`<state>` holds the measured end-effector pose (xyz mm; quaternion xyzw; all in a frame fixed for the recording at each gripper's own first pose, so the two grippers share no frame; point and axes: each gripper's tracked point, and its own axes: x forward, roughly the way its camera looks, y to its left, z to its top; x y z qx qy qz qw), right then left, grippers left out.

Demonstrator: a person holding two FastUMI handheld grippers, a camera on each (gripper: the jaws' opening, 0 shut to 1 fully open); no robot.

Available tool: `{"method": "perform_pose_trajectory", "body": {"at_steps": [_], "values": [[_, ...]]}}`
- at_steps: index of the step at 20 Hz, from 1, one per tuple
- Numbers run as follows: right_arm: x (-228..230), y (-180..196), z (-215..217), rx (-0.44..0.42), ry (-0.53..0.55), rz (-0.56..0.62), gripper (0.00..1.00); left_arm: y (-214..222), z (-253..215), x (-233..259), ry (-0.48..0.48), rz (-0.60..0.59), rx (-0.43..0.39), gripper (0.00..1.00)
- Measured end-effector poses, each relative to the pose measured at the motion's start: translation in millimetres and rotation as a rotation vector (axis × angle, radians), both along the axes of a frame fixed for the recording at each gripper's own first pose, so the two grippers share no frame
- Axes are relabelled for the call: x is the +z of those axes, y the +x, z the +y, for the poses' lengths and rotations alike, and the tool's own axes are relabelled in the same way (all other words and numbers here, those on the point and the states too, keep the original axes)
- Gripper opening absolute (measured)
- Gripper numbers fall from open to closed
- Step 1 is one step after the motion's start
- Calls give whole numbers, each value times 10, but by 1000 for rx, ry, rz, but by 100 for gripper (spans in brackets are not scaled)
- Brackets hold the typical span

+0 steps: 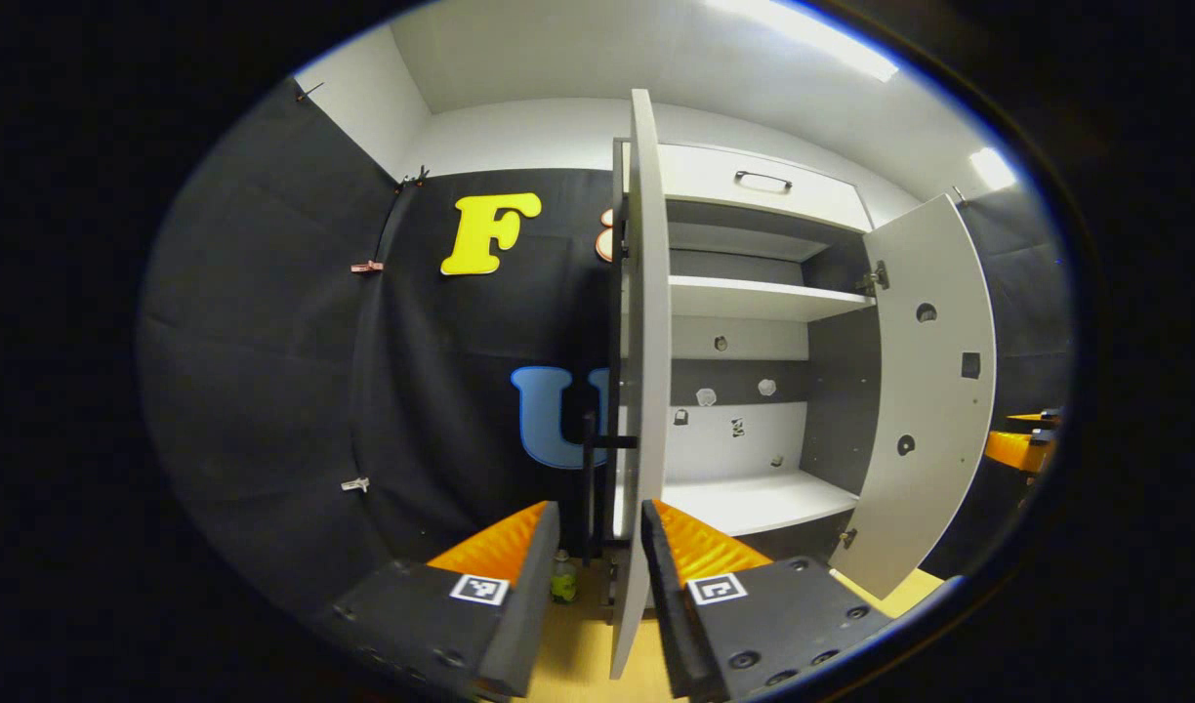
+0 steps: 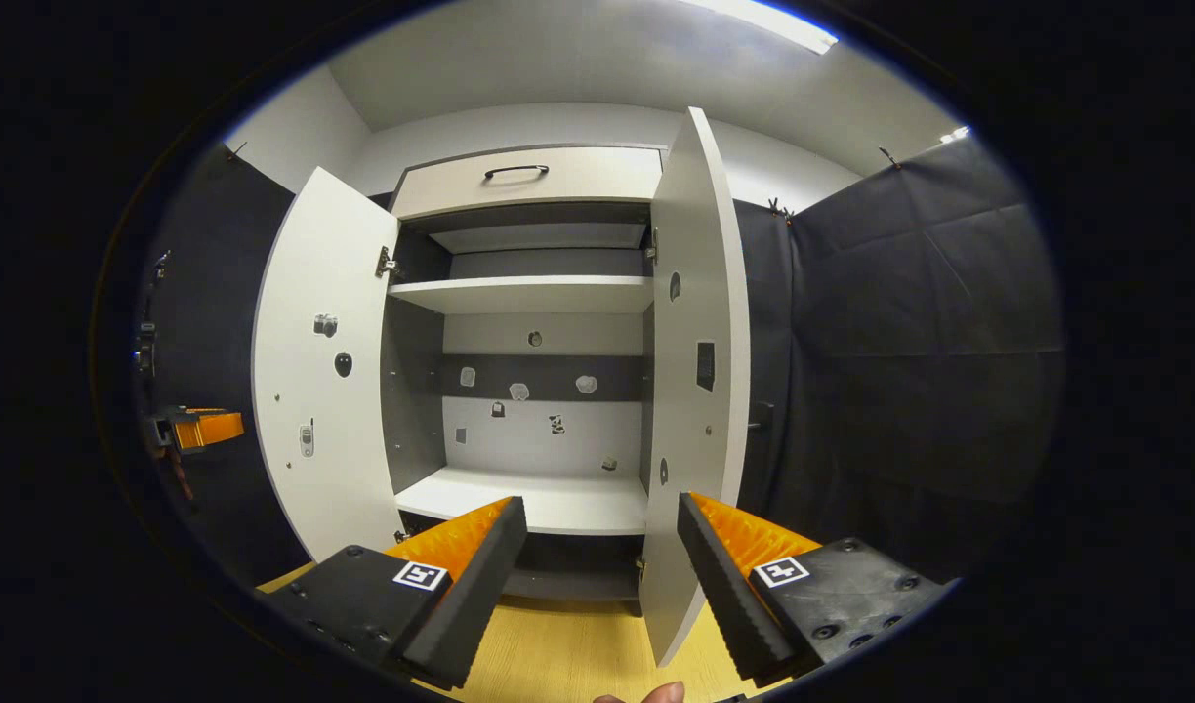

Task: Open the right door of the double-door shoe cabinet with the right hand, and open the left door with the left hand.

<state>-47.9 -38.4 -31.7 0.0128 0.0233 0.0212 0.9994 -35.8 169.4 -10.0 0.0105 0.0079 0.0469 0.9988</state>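
The shoe cabinet (image 2: 544,293) stands with both doors swung wide, showing white shelves. In the left gripper view the left door (image 1: 646,293) is seen edge-on, running down between my fingers, close to the right one, with a gap to the other. Its black handle (image 1: 607,441) sticks out on the left side. My left gripper (image 1: 599,517) is open. The right door (image 1: 934,391) stands open farther right. In the right gripper view my right gripper (image 2: 600,508) is open and holds nothing; the right door (image 2: 700,371) rises just behind its right finger. The left door (image 2: 324,371) stands open at the left.
A closed drawer (image 2: 529,181) with a black handle tops the cabinet. Black cloth walls flank it on both sides. The floor (image 2: 578,644) is light wood, with a small green bottle (image 1: 562,576) standing on it by the cabinet's left side. A fingertip (image 2: 656,693) shows at the bottom.
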Motion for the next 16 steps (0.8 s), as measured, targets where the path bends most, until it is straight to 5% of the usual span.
{"method": "perform_pose_trajectory", "body": {"at_steps": [2,8,16], "values": [[7,-3,5,8,2,-3,98,-65,-102,1,-6,4,-7,71],[71,-9,-20,19,6,-19,98,-221,-467,44,-6,-12,-18,96],[102,-31,-1,38,13,-17,98,-201,-1017,-37,19,-2,-80,96]]}}
